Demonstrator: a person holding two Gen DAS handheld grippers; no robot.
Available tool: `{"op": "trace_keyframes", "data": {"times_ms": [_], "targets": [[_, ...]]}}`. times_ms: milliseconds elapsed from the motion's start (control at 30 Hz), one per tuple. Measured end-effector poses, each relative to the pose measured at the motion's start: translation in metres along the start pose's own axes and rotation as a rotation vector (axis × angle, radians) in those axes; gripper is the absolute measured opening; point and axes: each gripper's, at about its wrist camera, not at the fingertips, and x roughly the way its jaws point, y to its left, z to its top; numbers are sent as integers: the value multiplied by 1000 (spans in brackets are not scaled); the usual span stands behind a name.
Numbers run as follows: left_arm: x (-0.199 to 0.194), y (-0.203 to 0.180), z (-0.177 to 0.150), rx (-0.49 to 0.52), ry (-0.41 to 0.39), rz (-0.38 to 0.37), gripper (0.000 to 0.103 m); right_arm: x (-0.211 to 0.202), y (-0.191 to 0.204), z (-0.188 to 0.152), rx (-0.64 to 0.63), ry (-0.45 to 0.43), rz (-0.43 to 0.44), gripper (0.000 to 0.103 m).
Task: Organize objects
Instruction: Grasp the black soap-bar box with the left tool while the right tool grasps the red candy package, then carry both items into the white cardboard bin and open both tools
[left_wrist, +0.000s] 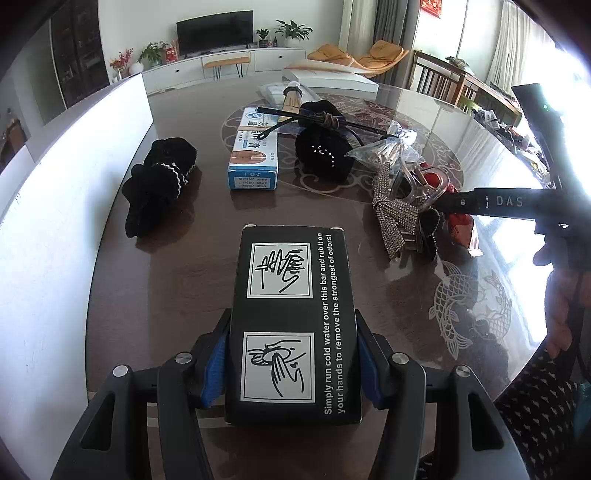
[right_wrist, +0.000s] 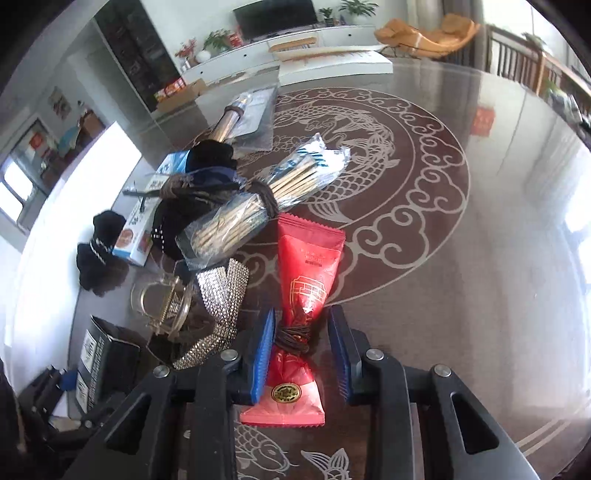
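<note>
Left gripper (left_wrist: 291, 363) has its blue pads clamped on both sides of a black box (left_wrist: 291, 317), the one with white hand-washing drawings and English text down the side, sitting right at the near edge of the dark glass-topped table (left_wrist: 177, 280).

Right gripper (right_wrist: 301, 354) sits around a red foil packet (right_wrist: 304, 280) that's cinched in the middle with a dark cord. Its left pad is against the packet, but there's a visible sliver between the right pad and the foil, so it's pulled in tight without a clear squeeze.

Just left of the packet: a rhinestone bow (right_wrist: 221, 295), a clear hair claw (right_wrist: 162, 302), and a bagged bundle of wooden sticks (right_wrist: 258, 199). Further off are a black scrunchie (left_wrist: 159, 184) and a blue-and-white box (left_wrist: 253, 153).
</note>
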Motion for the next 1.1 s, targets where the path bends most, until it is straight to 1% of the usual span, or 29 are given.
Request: {"op": "trace_keyframes", "data": {"times_ms": [33,67,133,200,267,333,400,467,567,633,700,800,833,867,900,933,967,1000,1033,1067,1100], "targets": [[0,1,1,-10,-2,-5,58,-1,6,-2,-54,3,-45,23],[-1,4,1,-27,-4,-12,58,-2,8,-4,-86,9,-69,18],[-11,9,3,-61,-11,-39,58,-7,6,-8,-88,14,-64,17],[-28,15,7,-83,-39,-60,58,-20,4,-12,-79,-5,-48,17],[-51,23,13,-101,-81,-67,58,-41,6,-13,-71,-32,-4,17],[-80,38,19,-126,-127,-72,58,-66,19,-9,-84,-63,50,17],[-107,60,25,-159,-171,-55,58,-90,42,0,-105,-83,150,17],[-130,89,27,-199,-197,-3,58,-110,74,12,-136,-96,263,17],[-149,140,22,-268,-200,129,58,-122,142,32,-207,-78,440,17],[-155,173,13,-315,-179,230,58,-126,190,43,-258,-59,550,17],[-158,203,2,-360,-158,300,58,-123,238,48,-291,-31,647,17],[-154,233,-12,-412,-100,394,58,-106,298,48,-320,3,745,19],[-150,243,-14,-432,-76,418,59,-96,315,45,-331,29,761,20],[-147,248,-17,-449,-59,440,59,-84,329,43,-337,67,757,29],[-145,251,-20,-462,-48,457,59,-74,336,41,-336,99,739,41],[-144,252,-22,-467,-42,463,59,-68,336,39,-325,100,719,45],[-144,251,-24,-465,-45,461,62,-67,330,37,-316,73,706,52],[-144,248,-24,-459,-57,455,66,-70,321,35,-318,33,682,64],[-145,243,-24,-451,-74,449,73,-72,309,33,-324,-8,639,70],[-146,236,-21,-441,-94,437,74,-76,295,32,-327,-51,591,77],[-147,227,-18,-427,-114,410,74,-80,278,30,-333,-93,548,82]]}}
